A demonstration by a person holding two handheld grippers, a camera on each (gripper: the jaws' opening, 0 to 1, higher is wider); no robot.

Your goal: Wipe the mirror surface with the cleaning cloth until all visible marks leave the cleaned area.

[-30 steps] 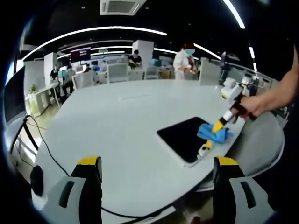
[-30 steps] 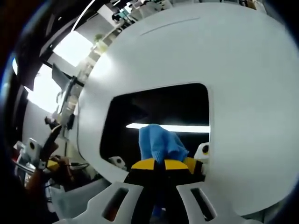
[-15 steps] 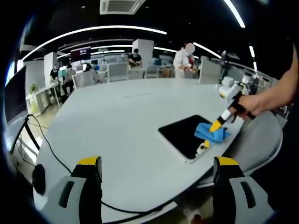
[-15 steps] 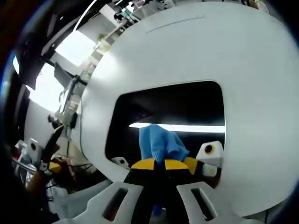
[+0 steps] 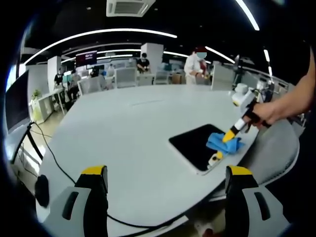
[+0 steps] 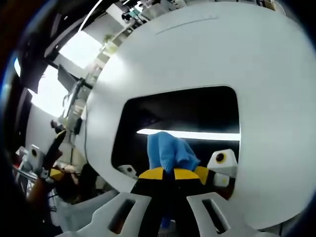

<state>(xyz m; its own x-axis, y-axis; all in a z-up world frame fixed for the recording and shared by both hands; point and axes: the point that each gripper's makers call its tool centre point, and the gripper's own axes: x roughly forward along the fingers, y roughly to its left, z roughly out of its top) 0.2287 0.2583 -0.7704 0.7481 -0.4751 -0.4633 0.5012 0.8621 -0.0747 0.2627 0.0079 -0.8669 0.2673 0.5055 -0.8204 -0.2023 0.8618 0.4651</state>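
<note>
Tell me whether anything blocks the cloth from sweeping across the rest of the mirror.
Nothing visible does. The right gripper is shut on the blue cloth, which lies on the mirror near one edge. The dark surface beyond the cloth carries no objects, just a reflected light strip.

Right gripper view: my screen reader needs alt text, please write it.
The right gripper, jaws shut on a blue cleaning cloth, presses it on a dark rectangular mirror lying on a white round table.

Open office: curved ceiling light strips [image 5: 98, 33], ceiling vent [image 5: 127, 7], white chairs [image 5: 124, 76], people at far workstations, bright windows [image 6: 79, 49].
</note>
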